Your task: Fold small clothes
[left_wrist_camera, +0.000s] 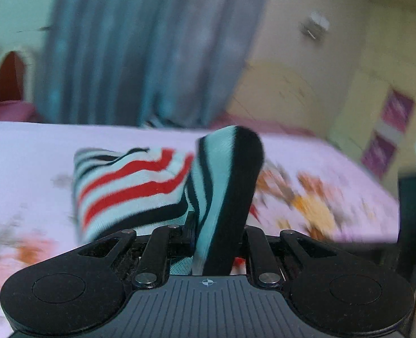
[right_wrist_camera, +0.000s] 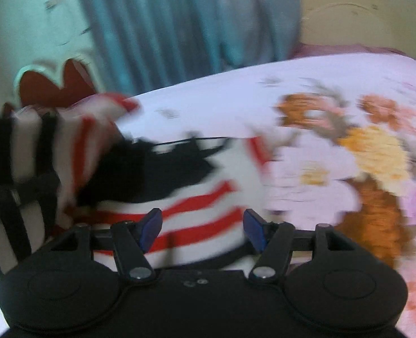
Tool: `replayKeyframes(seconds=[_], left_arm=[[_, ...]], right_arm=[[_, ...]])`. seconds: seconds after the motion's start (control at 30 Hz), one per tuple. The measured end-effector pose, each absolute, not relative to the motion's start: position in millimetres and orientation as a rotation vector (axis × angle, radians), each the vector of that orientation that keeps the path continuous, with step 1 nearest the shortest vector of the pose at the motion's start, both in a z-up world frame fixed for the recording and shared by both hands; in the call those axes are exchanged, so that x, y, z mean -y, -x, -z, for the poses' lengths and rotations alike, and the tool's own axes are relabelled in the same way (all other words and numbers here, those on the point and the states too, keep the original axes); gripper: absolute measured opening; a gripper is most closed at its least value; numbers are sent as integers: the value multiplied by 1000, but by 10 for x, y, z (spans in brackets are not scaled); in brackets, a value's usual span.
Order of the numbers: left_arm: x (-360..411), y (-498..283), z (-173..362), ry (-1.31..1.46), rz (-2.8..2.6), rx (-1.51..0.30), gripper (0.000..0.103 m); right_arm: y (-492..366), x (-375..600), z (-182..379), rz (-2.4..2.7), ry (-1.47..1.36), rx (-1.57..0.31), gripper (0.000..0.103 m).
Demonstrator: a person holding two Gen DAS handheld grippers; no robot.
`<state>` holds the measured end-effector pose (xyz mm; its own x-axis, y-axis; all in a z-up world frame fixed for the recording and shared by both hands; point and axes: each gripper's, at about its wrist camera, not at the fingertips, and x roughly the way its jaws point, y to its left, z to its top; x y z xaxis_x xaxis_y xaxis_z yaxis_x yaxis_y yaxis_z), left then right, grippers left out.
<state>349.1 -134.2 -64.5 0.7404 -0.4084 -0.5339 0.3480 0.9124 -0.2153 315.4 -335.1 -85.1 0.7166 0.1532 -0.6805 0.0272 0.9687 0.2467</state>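
Note:
A small striped garment (left_wrist_camera: 131, 186), pale teal with red and black bands, is lifted off the bed in the left wrist view. One black-edged fold of it stands up out of my left gripper (left_wrist_camera: 219, 225), whose fingers are shut on the cloth and hidden by it. In the blurred right wrist view the same garment (right_wrist_camera: 196, 205) lies bunched on the bed, and its left part is raised. My right gripper (right_wrist_camera: 202, 225) hovers just over it, blue pads (right_wrist_camera: 151, 224) wide apart and pressing on nothing.
A pink floral bed sheet (left_wrist_camera: 24, 155) covers the bed (right_wrist_camera: 334, 84), with flat sheet to the right of the garment. Blue-grey curtains (left_wrist_camera: 140, 42) hang behind the bed, and cream furniture (left_wrist_camera: 306, 90) stands to the right. A dark shape (left_wrist_camera: 413, 197) crosses the right edge.

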Motion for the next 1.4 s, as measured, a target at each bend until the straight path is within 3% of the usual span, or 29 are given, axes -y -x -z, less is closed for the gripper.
replayKeyframes(seconds=[0.13, 0.2, 0.27, 0.33, 0.47, 0.57, 0.7, 0.77, 0.9, 0.97, 1.13, 1.27, 1.4], left_arm=[[1715, -3363, 961, -52, 427, -698, 18], [1724, -3264, 967, -83, 435, -692, 32], [1680, -3168, 898, -67, 476, -696, 68], [1673, -3057, 791, -60, 514, -692, 77], [1494, -2826, 619, -40, 523, -682, 77], [1203, -2716, 503, 19, 449, -657, 77], [745, -2760, 429, 82, 305, -646, 77], [551, -2819, 423, 112, 235, -652, 77], [388, -3040, 471, 169, 158, -662, 77], [443, -3164, 530, 179, 153, -660, 77], [705, -3447, 637, 189, 204, -663, 77], [965, -3520, 783, 174, 262, -705, 77], [1198, -3546, 1034, 110, 289, -779, 77]], right_arm=[[-3094, 3762, 871, -18, -307, -783, 63], [-3076, 3857, 853, -32, -330, -779, 63], [-3081, 3876, 810, -68, -346, -771, 63], [-3105, 3851, 773, -116, -372, -767, 64], [-3267, 3752, 772, -233, -472, -818, 73], [-3423, 3593, 897, -268, -462, -891, 72], [-3555, 3454, 1067, -283, -462, -953, 54], [-3591, 3384, 1096, -291, -456, -965, 52], [-3605, 3312, 1097, -293, -452, -955, 27], [-3529, 3305, 1001, -303, -424, -918, 22], [-3284, 3413, 675, -247, -306, -751, 21], [-3144, 3626, 807, -164, -266, -760, 21], [-3164, 3714, 1086, -124, -313, -820, 39]])
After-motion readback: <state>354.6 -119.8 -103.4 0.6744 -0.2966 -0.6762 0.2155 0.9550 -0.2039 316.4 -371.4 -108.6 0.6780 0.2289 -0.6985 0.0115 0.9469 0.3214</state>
